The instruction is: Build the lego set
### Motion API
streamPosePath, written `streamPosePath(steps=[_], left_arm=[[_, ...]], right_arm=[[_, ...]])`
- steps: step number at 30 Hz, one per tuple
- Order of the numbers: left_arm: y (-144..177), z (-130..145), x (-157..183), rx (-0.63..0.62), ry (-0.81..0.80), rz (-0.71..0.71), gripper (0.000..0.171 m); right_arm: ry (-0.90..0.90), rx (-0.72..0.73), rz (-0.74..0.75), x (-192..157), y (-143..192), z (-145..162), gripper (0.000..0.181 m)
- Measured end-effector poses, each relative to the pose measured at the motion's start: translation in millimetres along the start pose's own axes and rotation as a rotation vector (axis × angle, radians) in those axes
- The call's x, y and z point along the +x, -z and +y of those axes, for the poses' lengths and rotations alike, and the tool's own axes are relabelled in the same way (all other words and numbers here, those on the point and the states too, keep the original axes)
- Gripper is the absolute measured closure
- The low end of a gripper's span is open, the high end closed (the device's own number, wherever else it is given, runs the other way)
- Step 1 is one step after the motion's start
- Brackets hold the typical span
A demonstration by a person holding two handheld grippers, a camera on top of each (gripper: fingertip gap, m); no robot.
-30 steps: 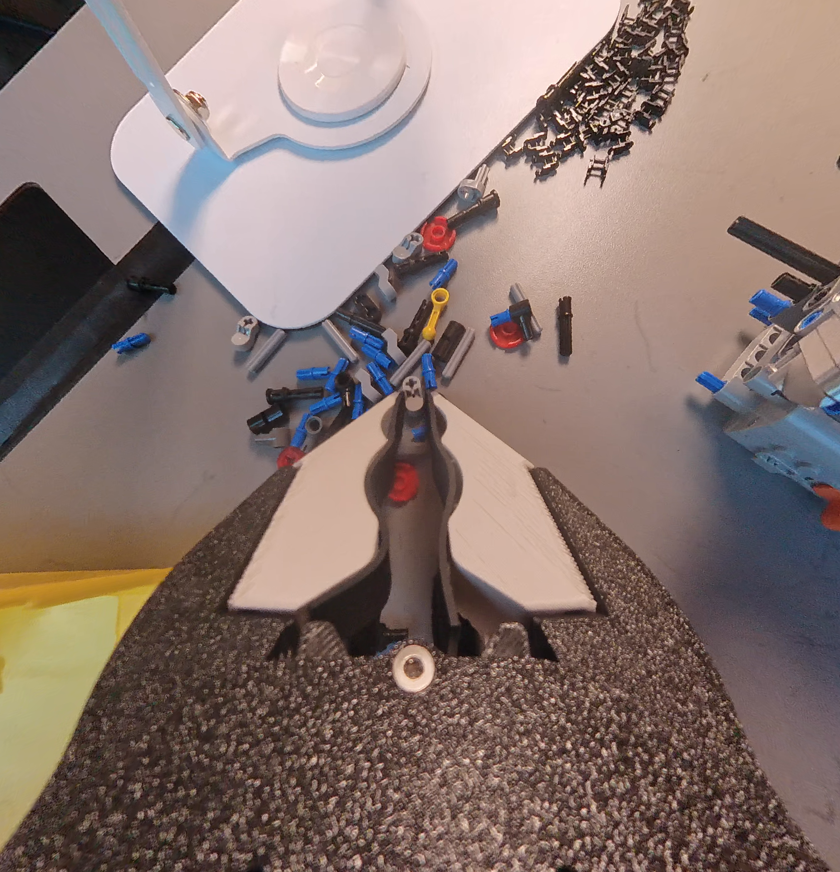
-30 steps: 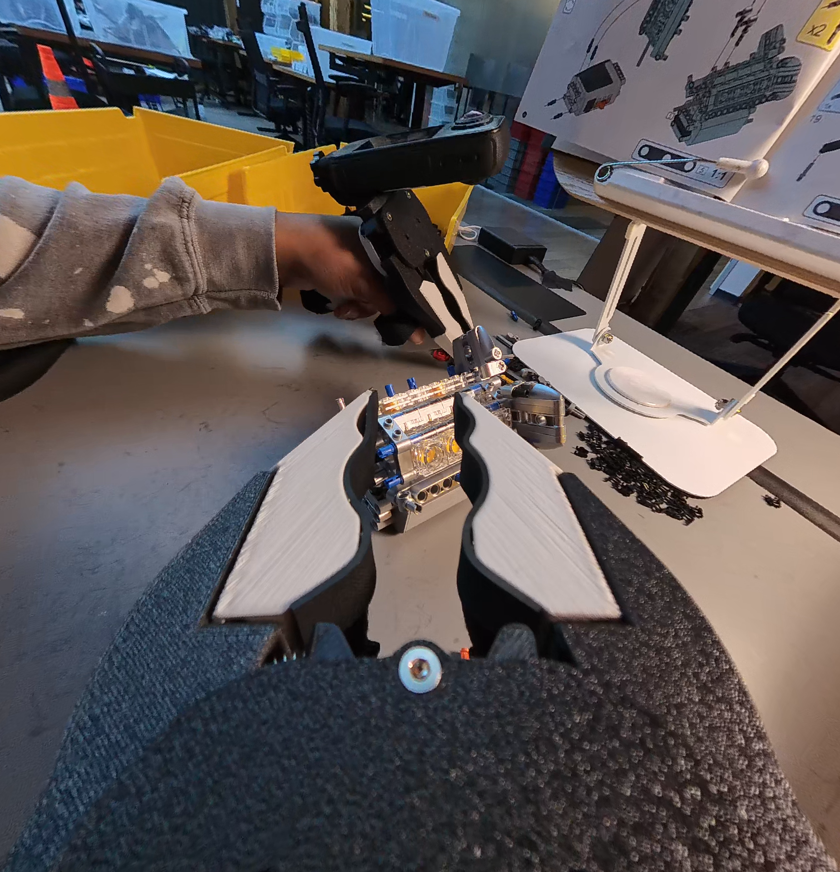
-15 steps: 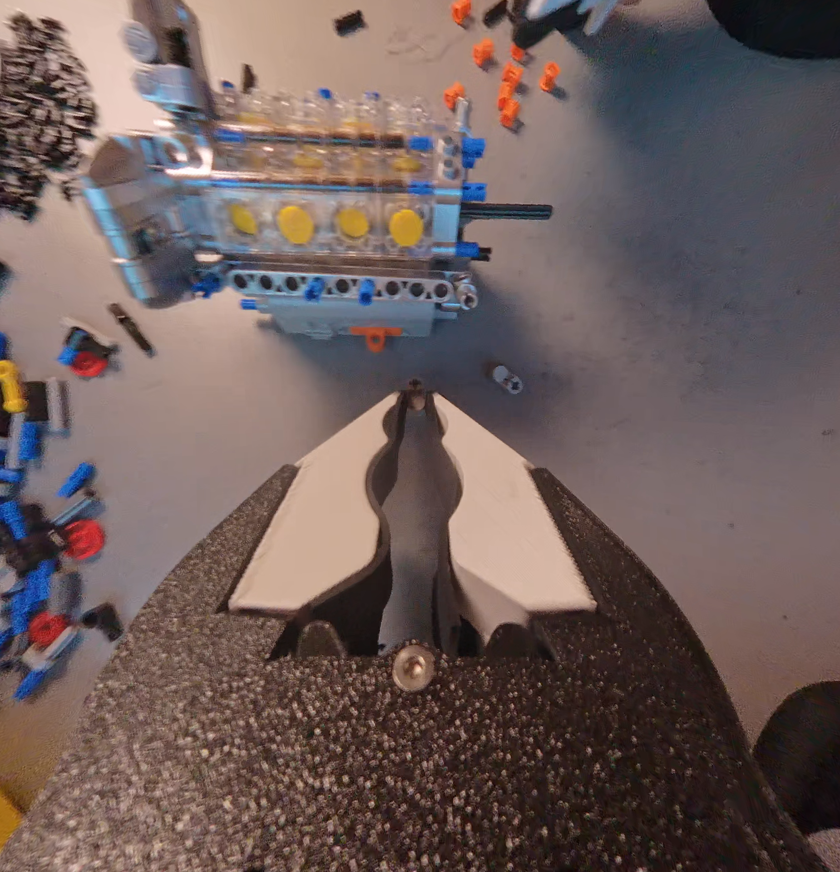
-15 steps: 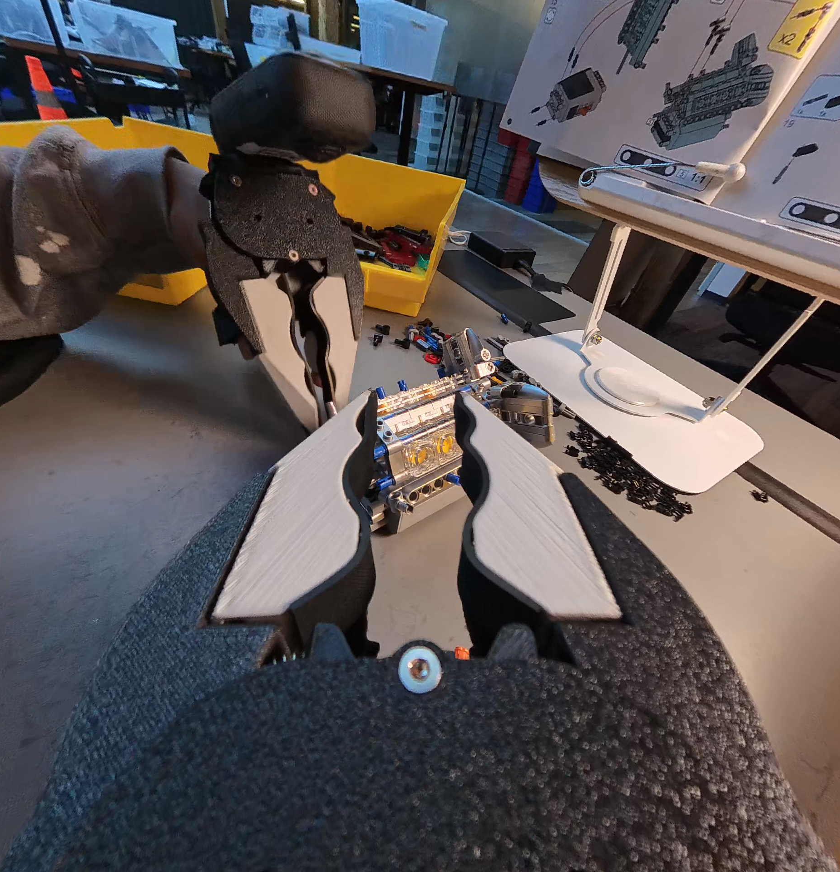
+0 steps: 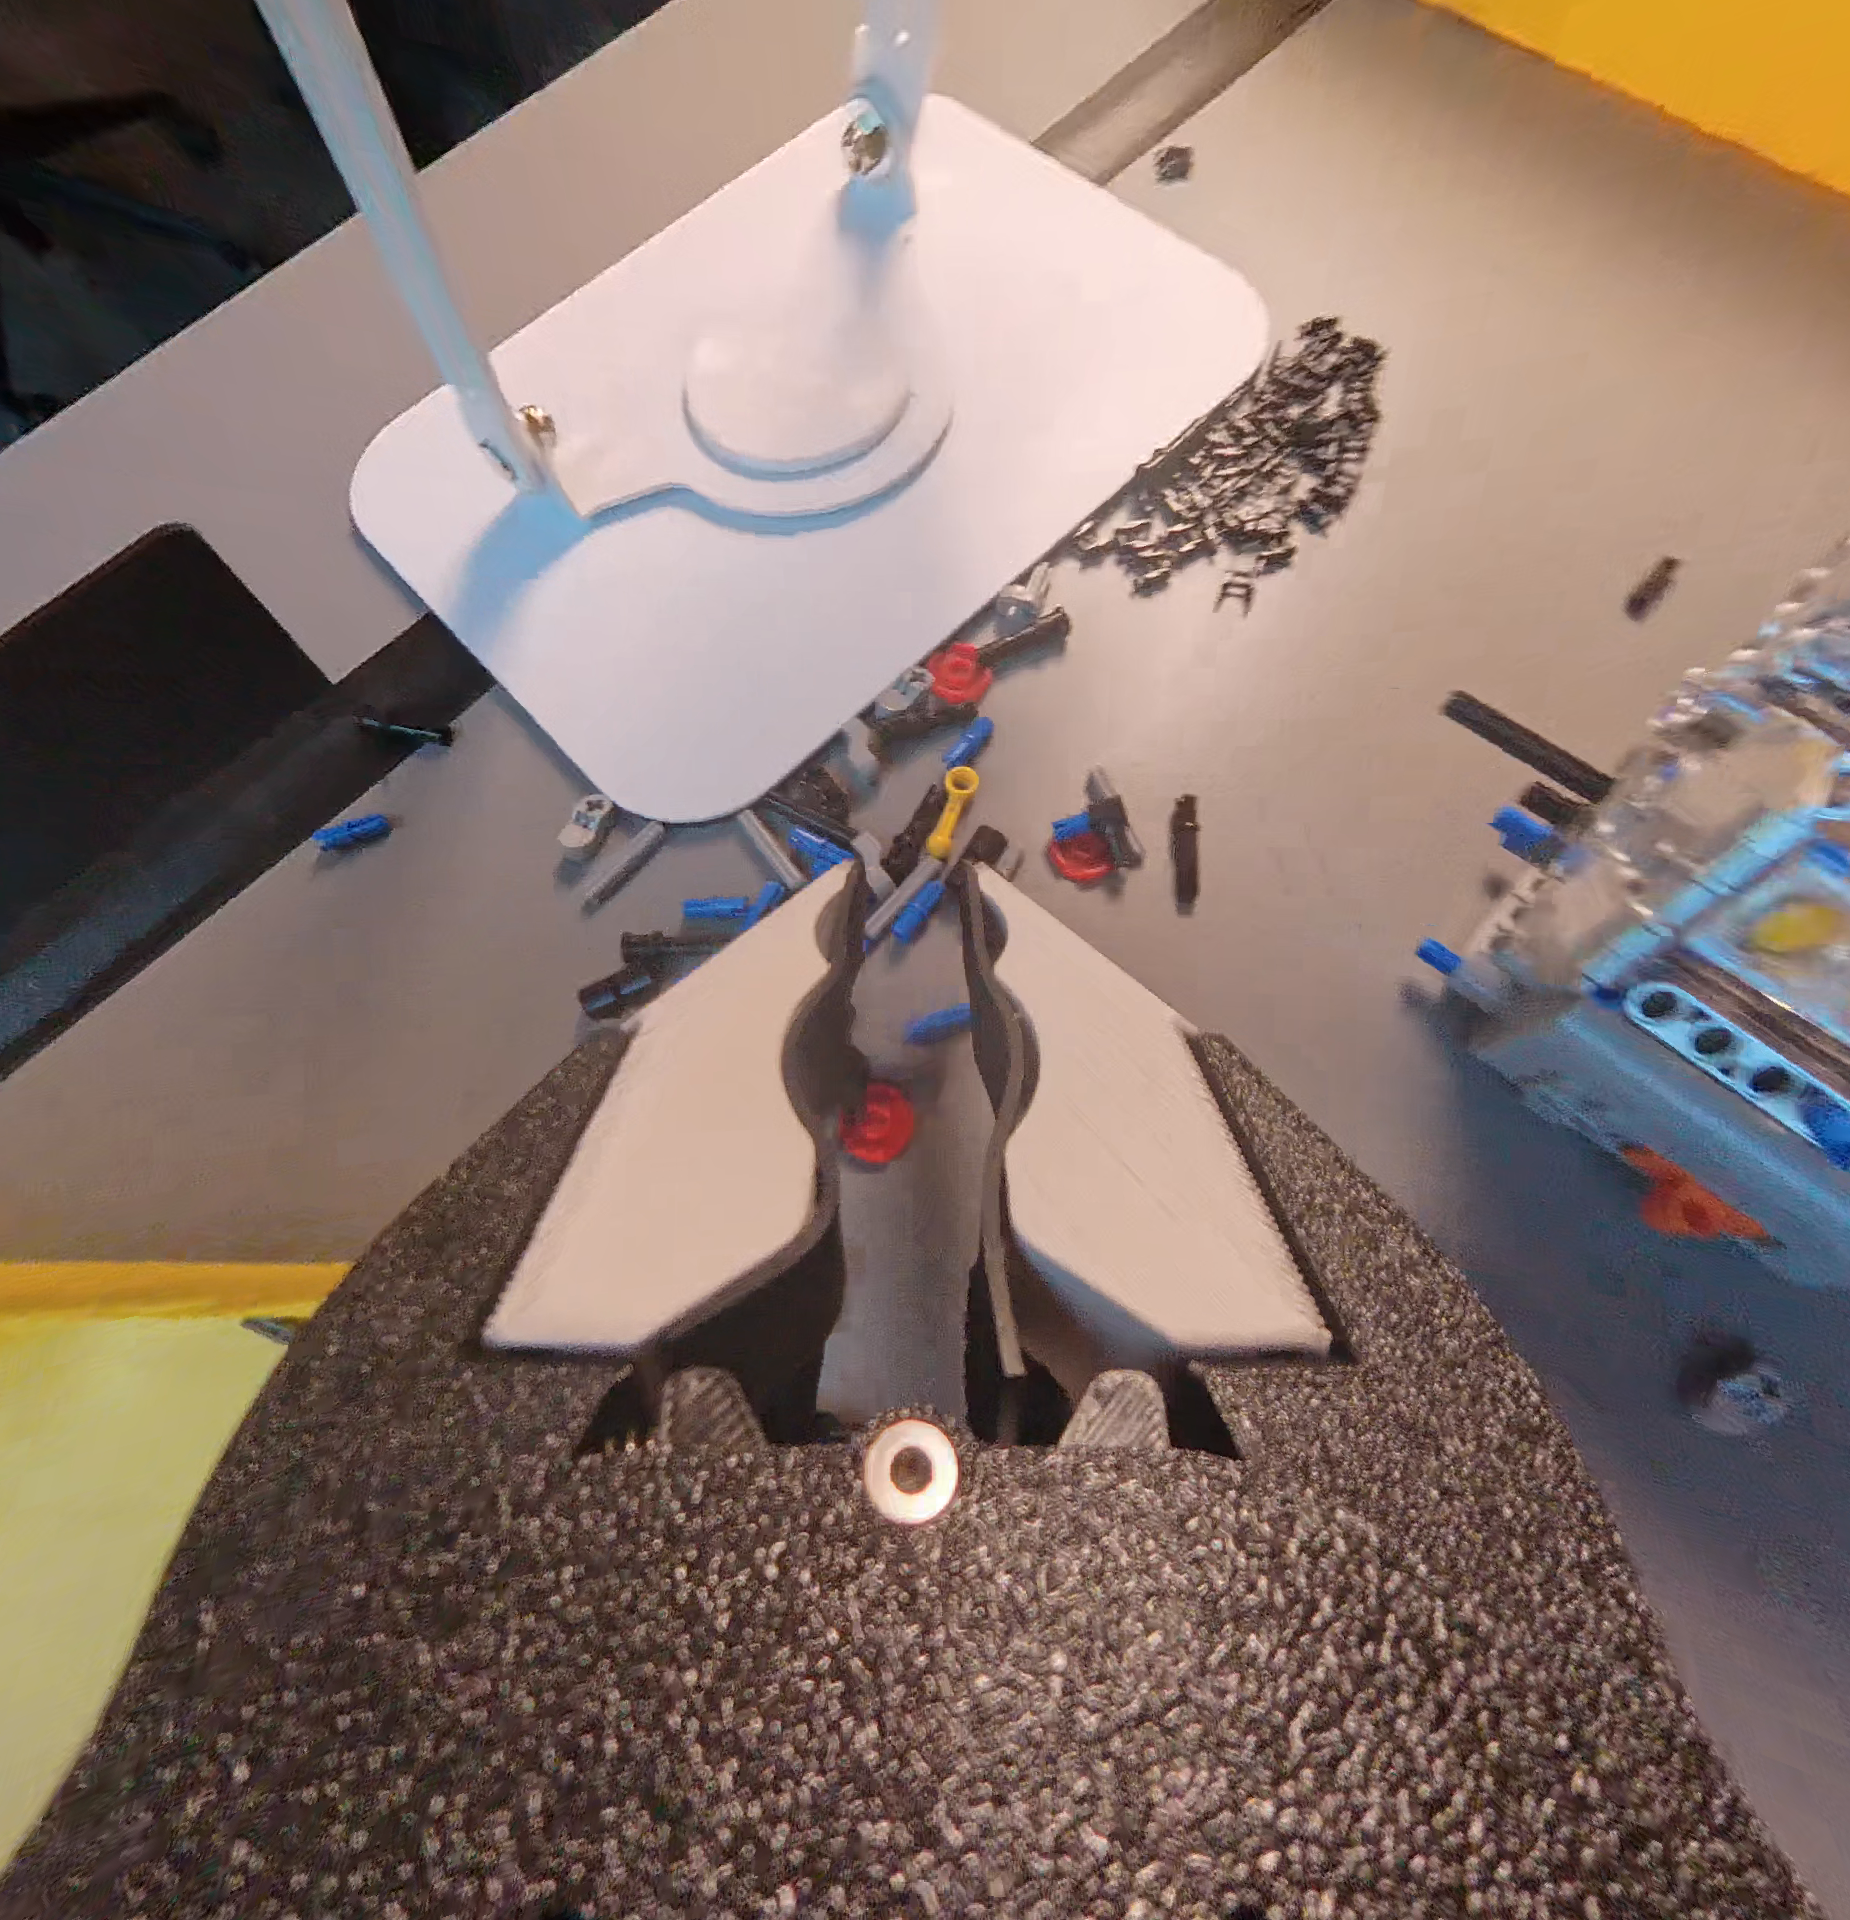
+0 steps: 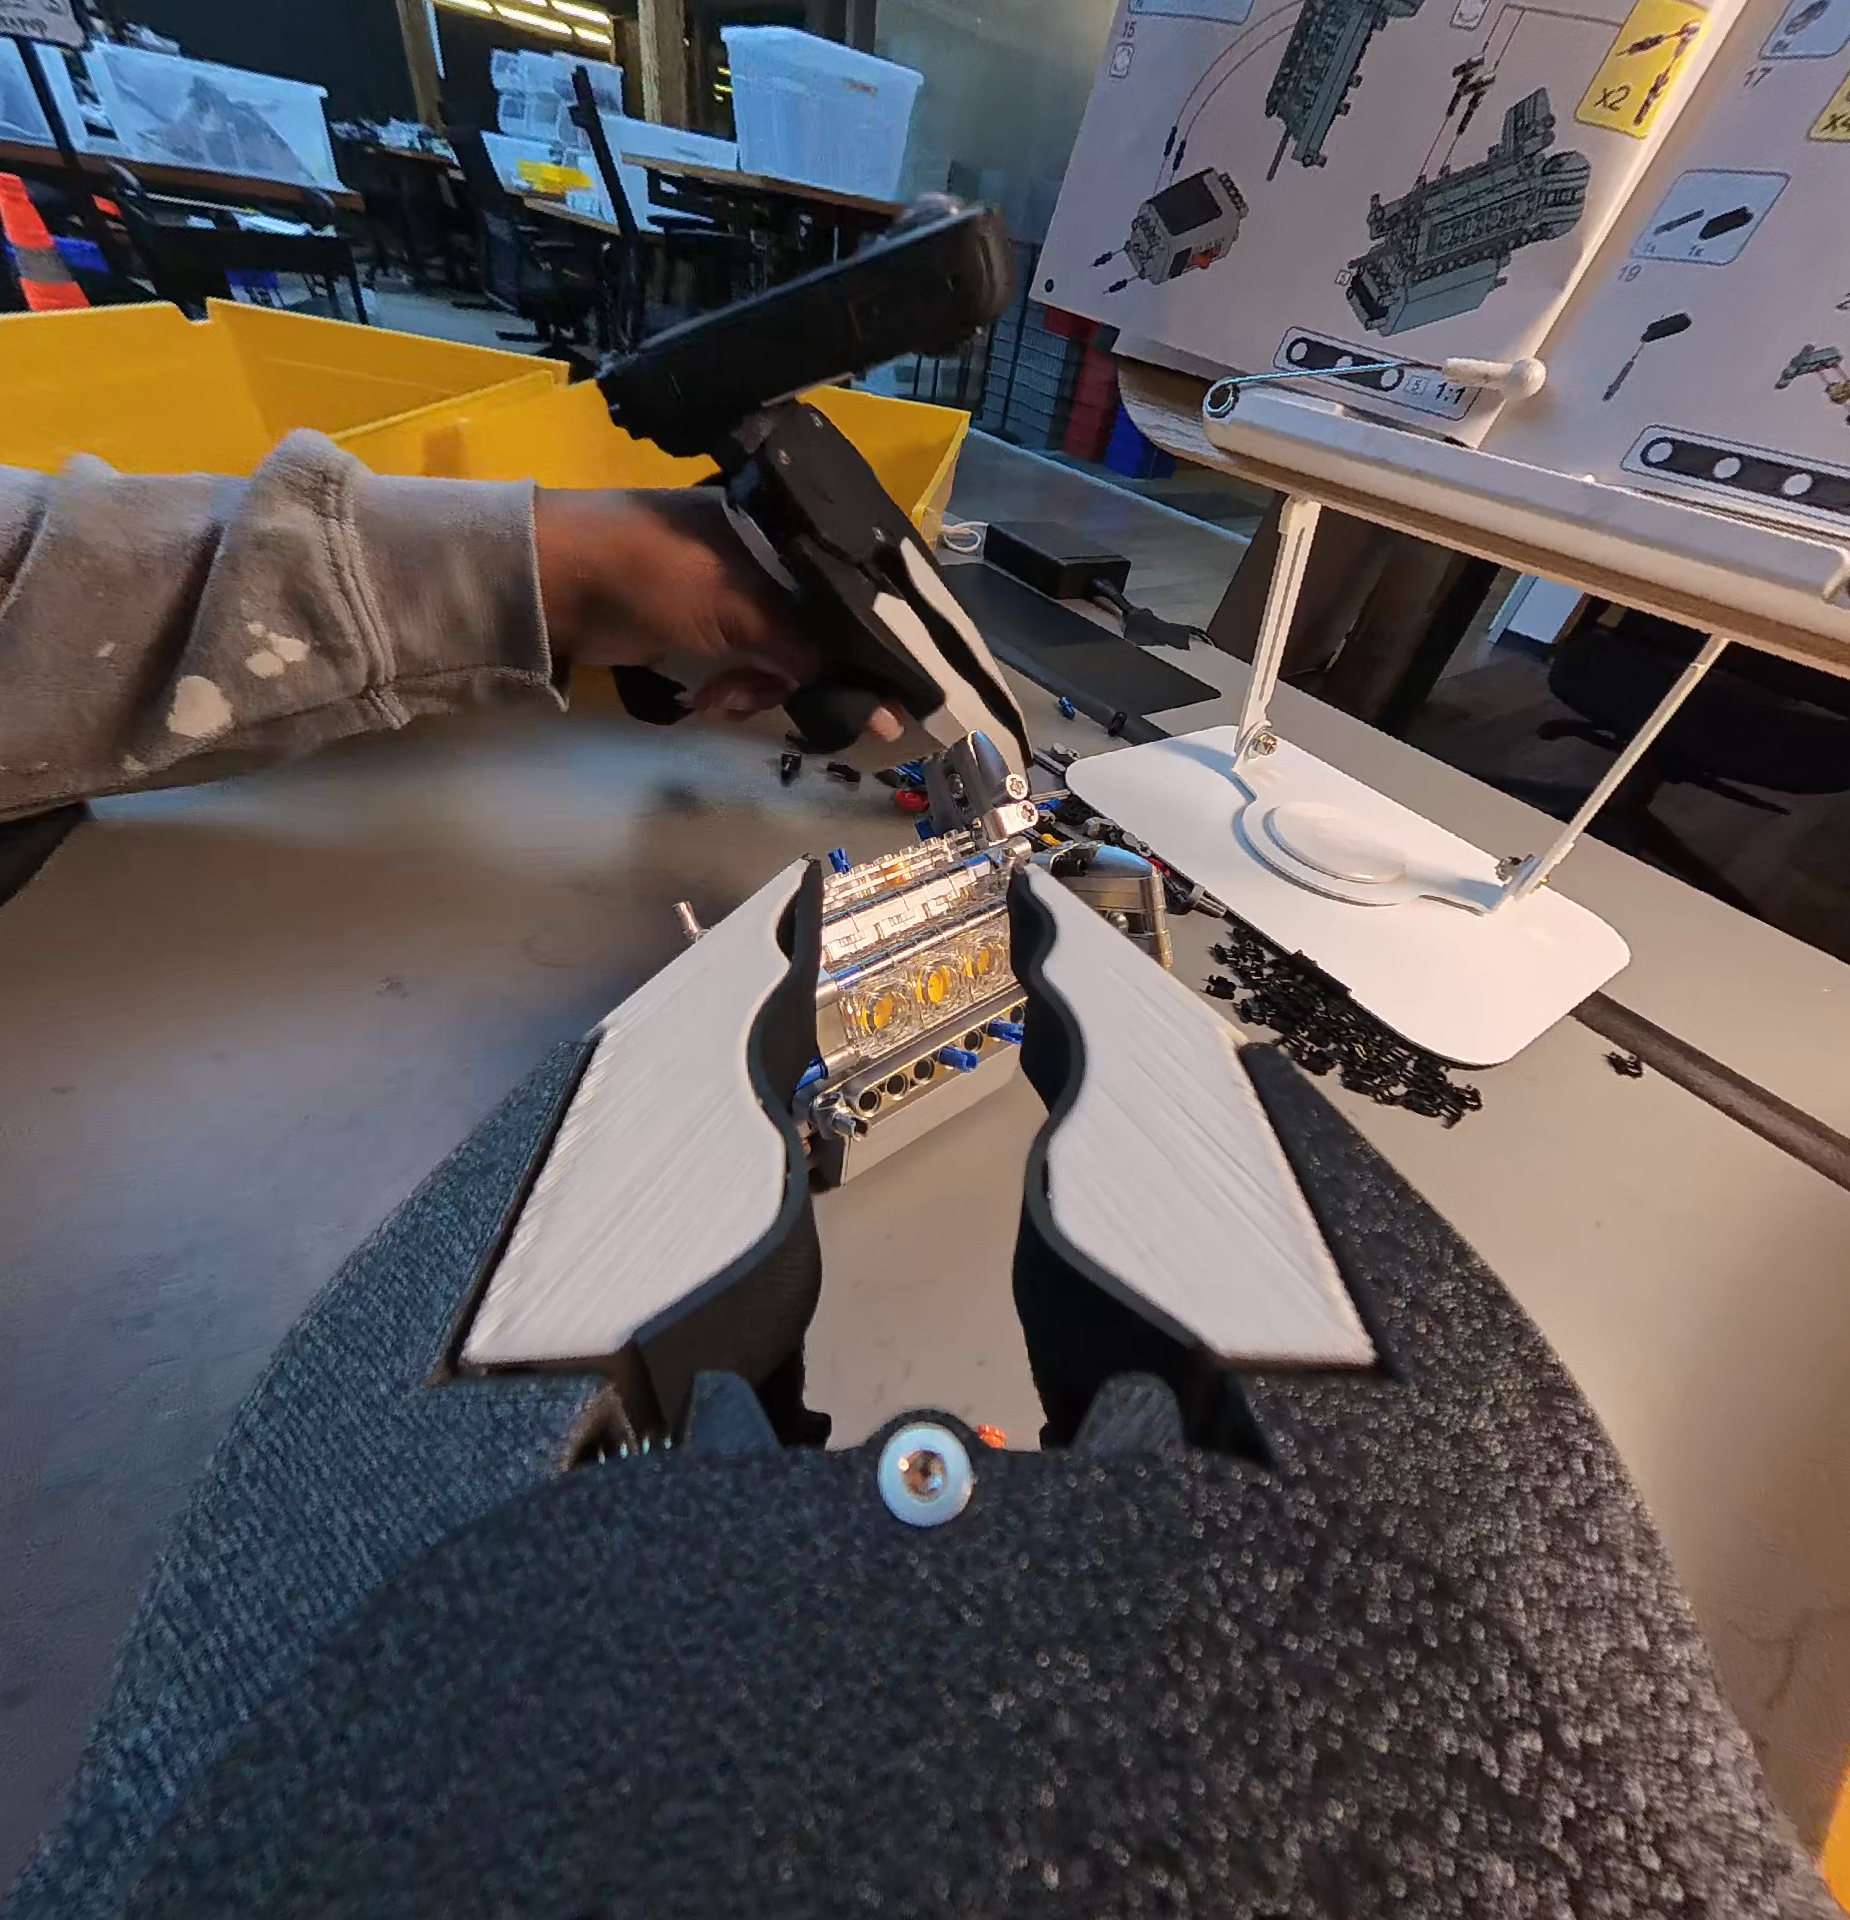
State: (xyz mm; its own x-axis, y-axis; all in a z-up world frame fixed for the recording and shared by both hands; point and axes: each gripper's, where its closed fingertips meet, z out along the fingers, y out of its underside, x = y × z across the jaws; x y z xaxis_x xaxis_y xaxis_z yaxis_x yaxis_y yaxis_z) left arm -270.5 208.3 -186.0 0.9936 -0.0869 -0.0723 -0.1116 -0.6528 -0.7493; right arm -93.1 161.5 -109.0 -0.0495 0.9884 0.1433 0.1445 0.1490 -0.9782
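Where the grey tabletop (image 6: 277, 1039) fills mid-frame, yellow bins (image 6: 329, 384) and dim shelving sit upper left. Left tongs (image 5: 908, 883), slightly parted and empty, hover over scattered small pieces (image 5: 900, 831); right tongs (image 6: 913, 883), wide apart, flank the brick model (image 6: 921, 987) at centre, contact unclear.

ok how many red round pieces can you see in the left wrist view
3: one at the white stand base's near edge, one right of the yellow pin, one seen between the left hand-held gripper's fingers. Others may be hidden.
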Motion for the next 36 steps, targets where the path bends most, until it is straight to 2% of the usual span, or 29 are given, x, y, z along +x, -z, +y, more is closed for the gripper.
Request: streamPosePath(steps=[5, 13, 16, 19, 24, 26, 28, 30, 36], left_arm=[[-21.7, 8.9, -7.4, -0.103, -0.018, -0.034, 0.158], [-21.8, 8.5, -8.0, -0.094, -0.014, -0.002, 0.171], [-19.6, 8.6, -5.9, -0.081, -0.009, 0.021, 0.171], [-17.6, 8.1, -6.9, -0.075, -0.016, 0.019, 0.171], [-16.2, 3.4, -11.0, -0.054, -0.034, -0.003, 0.171], [-18.5, 2.8, -9.8, -0.045, -0.030, 0.005, 0.159], [-20.5, 2.6, -8.8, -0.039, -0.023, 0.011, 0.153], [-20.6, 2.5, -9.2, -0.036, -0.027, 0.007, 0.153], [-12.9, 2.8, -11.4, -0.014, -0.037, -0.006, 0.153]], right_arm=[[-0.005, 0.003, 0.011, 3.8, 1.3, -0.2, 0.146], [-0.007, 0.000, 0.007, 3.2, 0.8, 0.4, 0.146], [-0.006, -0.009, -0.001, 1.8, -0.2, 1.7, 0.145], [0.021, -0.049, -0.003, -1.3, -3.9, 7.0, 0.138], [0.128, -0.227, -0.043, -20.9, -16.2, 33.7, 0.107], [0.166, -0.285, -0.033, -25.1, -22.1, 42.7, 0.103], [0.185, -0.316, 0.017, -21.4, -27.8, 46.3, 0.108], [0.190, -0.328, 0.059, -14.4, -28.6, 45.0, 0.127], [0.143, -0.383, 0.112, -1.3, -17.3, 51.5, 0.144]])
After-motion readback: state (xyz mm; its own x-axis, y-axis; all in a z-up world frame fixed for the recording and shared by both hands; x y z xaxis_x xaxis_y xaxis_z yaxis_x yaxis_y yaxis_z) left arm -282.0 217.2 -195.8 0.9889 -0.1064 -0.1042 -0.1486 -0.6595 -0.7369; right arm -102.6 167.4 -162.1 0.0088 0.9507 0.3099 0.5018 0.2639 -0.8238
